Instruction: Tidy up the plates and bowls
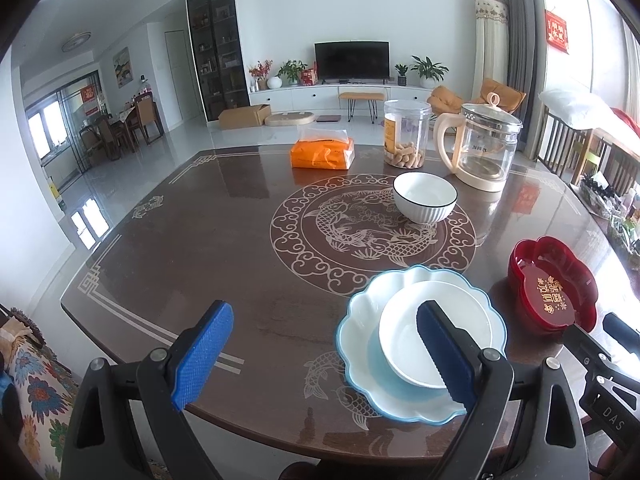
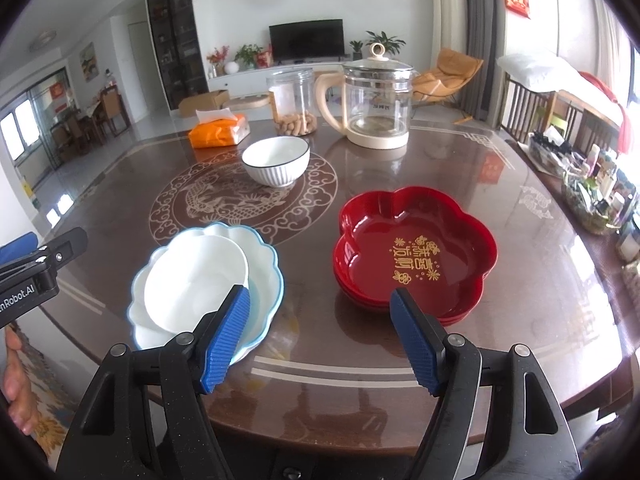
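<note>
A small white plate (image 1: 400,332) (image 2: 196,276) lies on a larger scalloped plate with a blue rim (image 1: 356,312) (image 2: 264,256) near the table's front edge. Beside it on the right stands a stack of red flower-shaped dishes (image 2: 416,248) (image 1: 552,280) with gold writing. Farther back, a white ribbed bowl with a dark rim (image 1: 425,196) (image 2: 276,160) sits upright on the fish medallion. My left gripper (image 1: 324,312) is open above the table, its right finger over the white plate, holding nothing. My right gripper (image 2: 320,294) is open over the gap between the plates and the red stack, holding nothing.
At the back of the brown table (image 2: 360,376) stand a glass kettle (image 1: 480,148), a clear jar of snacks (image 1: 406,136) and an orange tissue pack (image 1: 322,152). A cluttered basket (image 2: 592,200) sits at the right edge. A person's hand (image 2: 16,380) shows at the lower left.
</note>
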Demonstrator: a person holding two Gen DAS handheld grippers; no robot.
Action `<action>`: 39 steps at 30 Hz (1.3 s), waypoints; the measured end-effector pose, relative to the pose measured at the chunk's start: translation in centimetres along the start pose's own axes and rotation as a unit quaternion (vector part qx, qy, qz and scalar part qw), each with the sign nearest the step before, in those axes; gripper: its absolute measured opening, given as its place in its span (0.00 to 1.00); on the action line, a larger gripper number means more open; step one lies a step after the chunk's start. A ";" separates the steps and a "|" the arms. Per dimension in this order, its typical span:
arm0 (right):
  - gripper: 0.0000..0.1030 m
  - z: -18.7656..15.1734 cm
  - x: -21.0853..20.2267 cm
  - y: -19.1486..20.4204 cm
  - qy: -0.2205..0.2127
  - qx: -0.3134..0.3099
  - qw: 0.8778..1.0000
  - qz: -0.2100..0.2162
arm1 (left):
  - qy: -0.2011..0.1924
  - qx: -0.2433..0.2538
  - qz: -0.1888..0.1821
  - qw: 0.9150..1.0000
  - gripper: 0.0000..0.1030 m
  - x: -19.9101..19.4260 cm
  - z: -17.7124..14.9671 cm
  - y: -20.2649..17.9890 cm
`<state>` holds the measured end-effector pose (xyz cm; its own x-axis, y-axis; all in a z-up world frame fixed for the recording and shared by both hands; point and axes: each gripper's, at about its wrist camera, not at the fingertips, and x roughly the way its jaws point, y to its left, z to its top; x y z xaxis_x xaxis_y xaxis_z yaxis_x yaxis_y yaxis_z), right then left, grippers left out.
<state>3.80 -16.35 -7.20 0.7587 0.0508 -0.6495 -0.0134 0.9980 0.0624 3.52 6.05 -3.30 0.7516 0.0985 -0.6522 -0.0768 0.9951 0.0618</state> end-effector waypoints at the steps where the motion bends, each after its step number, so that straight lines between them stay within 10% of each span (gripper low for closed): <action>1: 0.74 0.0 -0.1 0.0 -0.002 0.001 1.000 -0.001 | 0.000 0.000 0.000 1.000 0.90 0.0 0.0 0.0; 39: 0.74 -3.4 -0.4 6.9 -0.009 -0.129 0.990 0.056 | 0.048 -0.010 0.010 0.999 0.90 2.3 -2.1 2.1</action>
<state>1.20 -9.37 -9.07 0.7552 0.1628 -0.6350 -0.2619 0.9629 -0.0647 3.75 8.40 -6.27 0.6832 0.1157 -0.7210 -0.1039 0.9927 0.0609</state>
